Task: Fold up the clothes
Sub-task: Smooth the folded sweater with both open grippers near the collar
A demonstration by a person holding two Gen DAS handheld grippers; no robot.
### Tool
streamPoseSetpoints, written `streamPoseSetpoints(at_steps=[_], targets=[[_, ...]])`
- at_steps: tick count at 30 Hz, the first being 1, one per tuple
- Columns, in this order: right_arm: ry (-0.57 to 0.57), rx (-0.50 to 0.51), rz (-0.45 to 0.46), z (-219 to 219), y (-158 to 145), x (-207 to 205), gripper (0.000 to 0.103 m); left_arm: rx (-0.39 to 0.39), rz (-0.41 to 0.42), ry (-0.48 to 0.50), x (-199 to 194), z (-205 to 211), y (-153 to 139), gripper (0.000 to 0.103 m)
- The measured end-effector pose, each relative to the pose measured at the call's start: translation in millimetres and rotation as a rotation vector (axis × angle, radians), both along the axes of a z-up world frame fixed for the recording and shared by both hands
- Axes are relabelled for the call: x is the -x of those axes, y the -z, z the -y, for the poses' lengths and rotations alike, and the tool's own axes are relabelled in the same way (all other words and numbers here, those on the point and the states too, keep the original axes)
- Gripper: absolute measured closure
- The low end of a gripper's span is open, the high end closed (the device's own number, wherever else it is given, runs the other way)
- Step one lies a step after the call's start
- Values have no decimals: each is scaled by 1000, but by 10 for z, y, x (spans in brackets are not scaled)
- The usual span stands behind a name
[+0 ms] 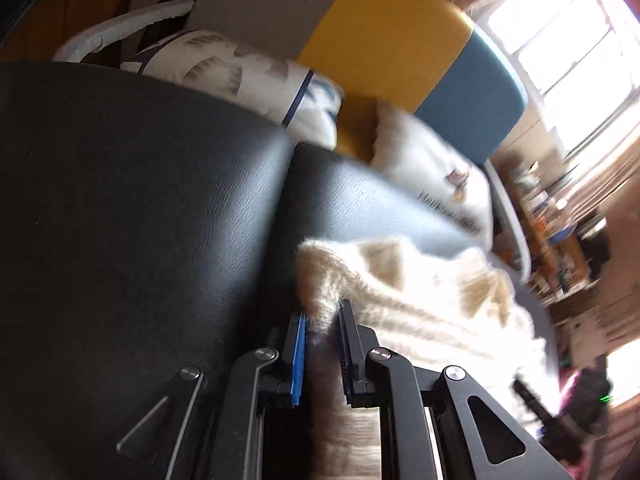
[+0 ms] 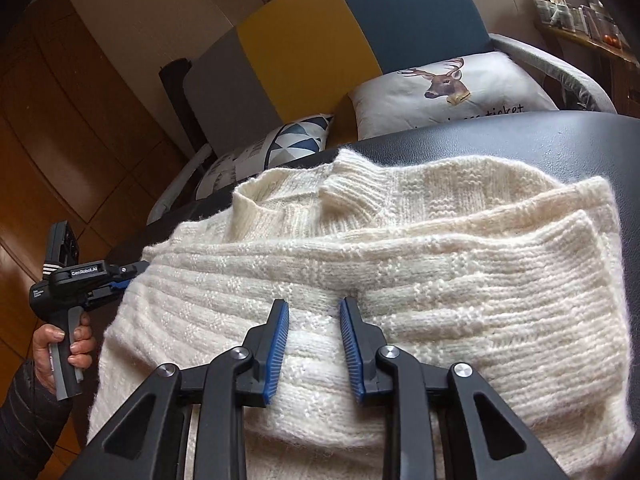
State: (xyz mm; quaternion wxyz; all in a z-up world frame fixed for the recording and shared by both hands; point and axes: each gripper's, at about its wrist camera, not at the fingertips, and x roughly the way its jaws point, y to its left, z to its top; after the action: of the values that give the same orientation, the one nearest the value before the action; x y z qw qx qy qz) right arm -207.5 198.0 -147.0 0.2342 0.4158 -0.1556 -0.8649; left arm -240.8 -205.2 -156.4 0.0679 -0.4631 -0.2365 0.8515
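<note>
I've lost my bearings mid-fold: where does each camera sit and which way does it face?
Left wrist: on the left gripper, low at the sweater edge, facing along the black surface; its fingers pinch knit.
Right wrist: on the right gripper, above the sweater, facing the collar; left hand visible.
Shared: sweater, deer pillow.

We see a home, most likely a living room; a sofa (image 2: 312,52) with a back in grey, yellow and blue panels stands behind the black leather surface (image 2: 520,136); on the sofa lie two cushions, a white one with a deer print (image 2: 448,84) and one with blue triangles (image 2: 288,140); the wall to the left is covered by wooden panels (image 2: 80,120); in the left wrist view a bright window (image 1: 560,40) lets daylight in; near it a wooden shelf (image 2: 580,24) carries small household items, too blurred to name.
</note>
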Motion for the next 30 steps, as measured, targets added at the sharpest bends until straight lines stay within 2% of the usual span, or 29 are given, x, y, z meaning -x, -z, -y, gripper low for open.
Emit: streamPoseSetpoints(at_steps=[2,4,5,6,7,8,9,12,14,18,19,22,25,27,29,30], targets=[[-5,2,9,-3,-14,19,75,-7,10,-15,-49,31,-70,82],[-30,-42,28,49,-96,75,74,-49,-14,-86,-172,129,-212,77],[-45,-59,36,78,-142,106,67,-90,-50,-118,-272,175,-294,76],[-77,-37,39,132,-217,160,66,-151,-93,-127,-389,202,-361,68],[-138,28,52,209,-284,247,65,-217,-131,-108,-501,186,-401,55],[-200,92,66,292,-349,339,64,-263,-155,-73,-597,130,-413,50],[-263,142,83,421,-396,457,61,-273,-162,-38,-669,38,-399,48],[-443,240,161,927,-453,860,56,-251,-151,29,-793,-217,-281,48],[-531,268,235,1295,-415,1169,54,-237,-136,55,-846,-339,-175,48],[-668,261,376,1992,-272,1664,53,-193,-164,72,-957,-415,-50,50],[-688,227,402,2125,-227,1751,53,-175,-175,80,-979,-433,-46,51],[-808,175,550,2459,-31,1908,50,-139,-193,95,-1027,-465,-39,50],[-1000,233,664,2683,37,1832,50,-178,-196,96,-1044,-410,-13,50],[-1083,301,667,2790,13,1765,46,-217,-198,93,-1063,-358,13,50],[-1083,371,640,2879,65,1762,37,-229,-201,91,-1069,-343,18,51],[-1073,401,626,2918,100,1769,36,-227,-202,91,-1066,-353,14,51]])
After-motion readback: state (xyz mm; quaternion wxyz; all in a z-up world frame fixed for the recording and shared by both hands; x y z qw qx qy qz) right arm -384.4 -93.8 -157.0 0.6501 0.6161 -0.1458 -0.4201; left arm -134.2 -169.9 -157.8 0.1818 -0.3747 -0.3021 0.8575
